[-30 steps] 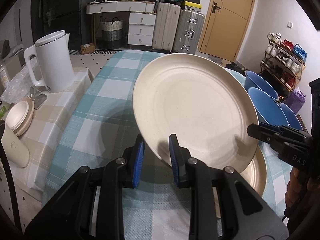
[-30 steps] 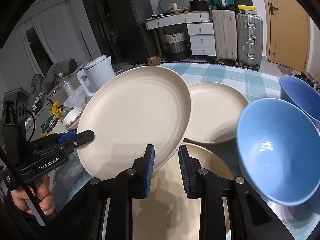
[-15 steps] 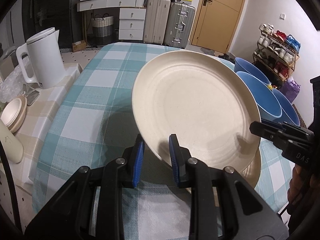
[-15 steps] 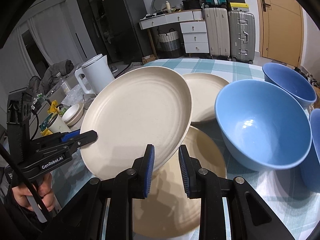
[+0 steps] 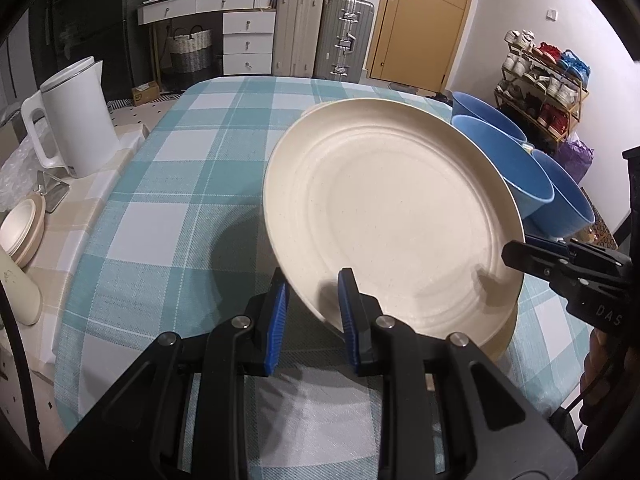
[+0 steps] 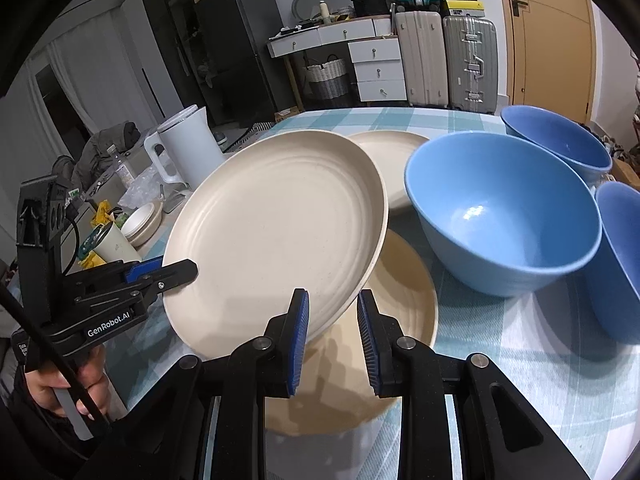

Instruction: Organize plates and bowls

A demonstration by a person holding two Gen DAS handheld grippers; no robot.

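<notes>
Both grippers hold one large cream plate (image 5: 392, 216) tilted above the checked table (image 5: 168, 184). My left gripper (image 5: 312, 300) is shut on its near left rim; it also shows in the right wrist view (image 6: 188, 270). My right gripper (image 6: 333, 312) is shut on the opposite rim; it also shows in the left wrist view (image 5: 516, 254). The held plate (image 6: 276, 224) hangs over a second cream plate (image 6: 404, 304) lying on the table. A third cream plate (image 6: 392, 160) lies behind. Three blue bowls stand to the right: the nearest bowl (image 6: 500, 212), a far one (image 6: 556, 140) and one at the edge (image 6: 620, 256).
A white kettle (image 5: 76, 120) stands on a side counter at the left with small cream bowls (image 5: 20, 232) and a cup (image 6: 108, 240). Suitcases (image 5: 344, 36), drawers and a door are beyond the table. A shoe rack (image 5: 544, 76) is at the right.
Both grippers and the held plate have drawn back toward the near table edge and lowered slightly. The blue bowls now sit further left in the right wrist view, and a third bowl shows.
</notes>
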